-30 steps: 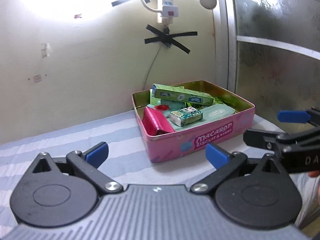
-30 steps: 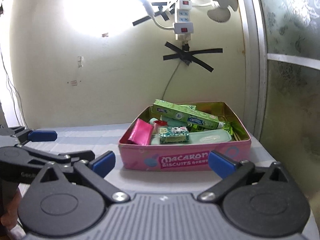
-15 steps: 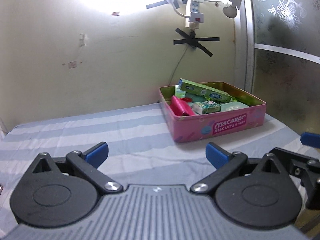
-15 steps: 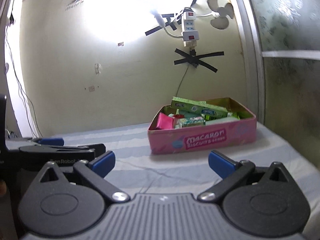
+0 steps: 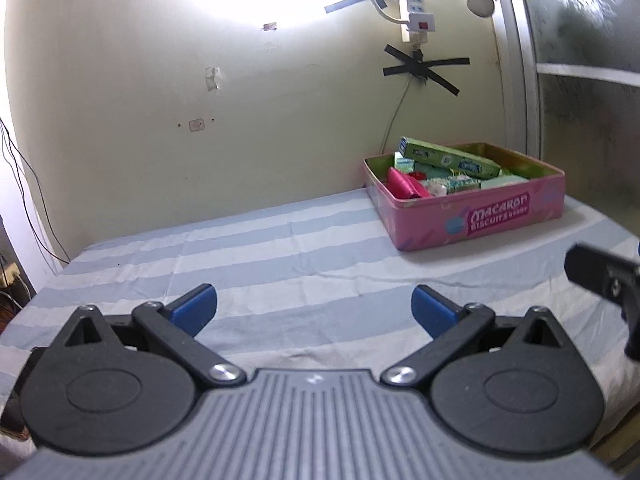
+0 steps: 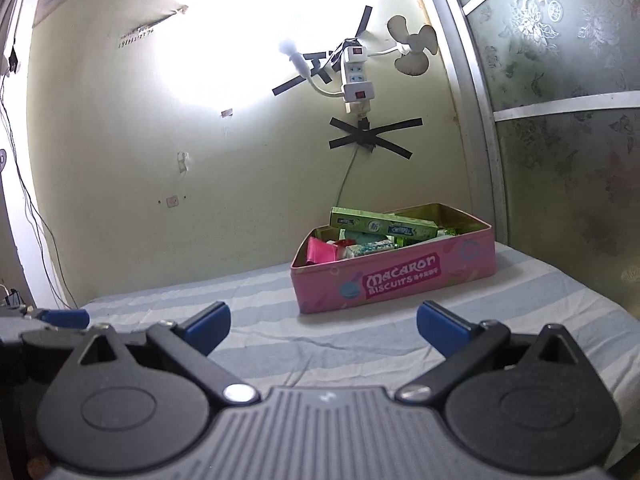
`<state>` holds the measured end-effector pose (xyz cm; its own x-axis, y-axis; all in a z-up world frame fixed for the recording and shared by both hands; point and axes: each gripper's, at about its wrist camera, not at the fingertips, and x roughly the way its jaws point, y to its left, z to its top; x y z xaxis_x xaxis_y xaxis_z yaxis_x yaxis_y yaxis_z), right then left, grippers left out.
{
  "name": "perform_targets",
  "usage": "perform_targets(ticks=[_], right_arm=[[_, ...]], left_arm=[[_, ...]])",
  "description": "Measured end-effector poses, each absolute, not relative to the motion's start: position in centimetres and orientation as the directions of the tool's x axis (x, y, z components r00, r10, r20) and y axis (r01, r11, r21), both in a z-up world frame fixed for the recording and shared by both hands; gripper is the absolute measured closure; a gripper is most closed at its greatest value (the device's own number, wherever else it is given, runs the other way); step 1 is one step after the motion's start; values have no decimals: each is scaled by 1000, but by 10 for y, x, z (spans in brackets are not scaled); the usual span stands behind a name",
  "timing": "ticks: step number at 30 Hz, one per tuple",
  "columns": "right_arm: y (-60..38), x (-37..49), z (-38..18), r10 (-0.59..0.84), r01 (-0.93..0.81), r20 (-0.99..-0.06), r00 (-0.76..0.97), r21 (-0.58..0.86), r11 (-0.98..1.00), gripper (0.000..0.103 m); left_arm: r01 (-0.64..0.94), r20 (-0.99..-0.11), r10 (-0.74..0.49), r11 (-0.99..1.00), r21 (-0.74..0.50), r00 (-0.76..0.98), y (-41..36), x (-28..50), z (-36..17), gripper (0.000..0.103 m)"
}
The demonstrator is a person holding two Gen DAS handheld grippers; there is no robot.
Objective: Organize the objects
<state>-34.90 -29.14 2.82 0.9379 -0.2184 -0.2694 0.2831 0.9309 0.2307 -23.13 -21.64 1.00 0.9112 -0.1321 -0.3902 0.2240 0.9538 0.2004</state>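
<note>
Left wrist view: pink biscuit tin (image 5: 472, 216) is seen at the far right corner of the striped sheet (image 5: 280, 264), close to the wall and the frosted panel, lid off, already filled. Inside are counted a long green box (image 5: 448, 159) lying tilted across the top, a magenta packet (image 5: 404, 186) at the near-left end, a small patterned box (image 5: 452, 185) beside it and a pale flat pack (image 5: 504, 181) toward the right; smaller items beneath cannot be made out. Same contents are confirmed from the right wrist view, tin (image 6: 394, 276) well ahead of the fingers. No loose object is seen on the sheet in either view, so the packing step is judged done or nearly done; no lid is visible. Left gripper (image 5: 314, 308) is held low over the near edge of the sheet, blue pads spread wide apart, nothing between them. Right gripper (image 6: 322, 326) is likewise spread wide and empty, well apart from the tin; only a black part of it is caught at the right edge of the left view. Next move is judged to be either a finish, or a search for a remaining item outside the frame; if one is found, a long reach to the far corner is needed, with the drop aimed at the free space near the pale pack so the tilted green box is not knocked.
</note>
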Motion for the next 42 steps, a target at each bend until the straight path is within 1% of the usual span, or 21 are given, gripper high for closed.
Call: perform_targets(ticks=[10,19,22,27,42], right_arm=[[-299,-353,23,-251,316,-253,935,269,910,0],[-299,-353,21,-249,318,-255,934,278,907,0],[-299,-353,20,-248,318,-259,934,279,906,0],[-298,-353,18,-247,320,-264,932,284,904,0],[-299,-352,16,-246,322,-269,931,289,901,0]], left_arm=[[232,-406,-129,948,217,905,-221,-239,5,0],[255,-485,-132,946,198,865,-224,-238,-7,0],[250,-489,-119,945,211,864,-226,-239,-9,0],[262,-504,-132,945,197,853,-225,-239,-9,0],[284,-519,-143,937,202,843,-228,-241,-12,0]])
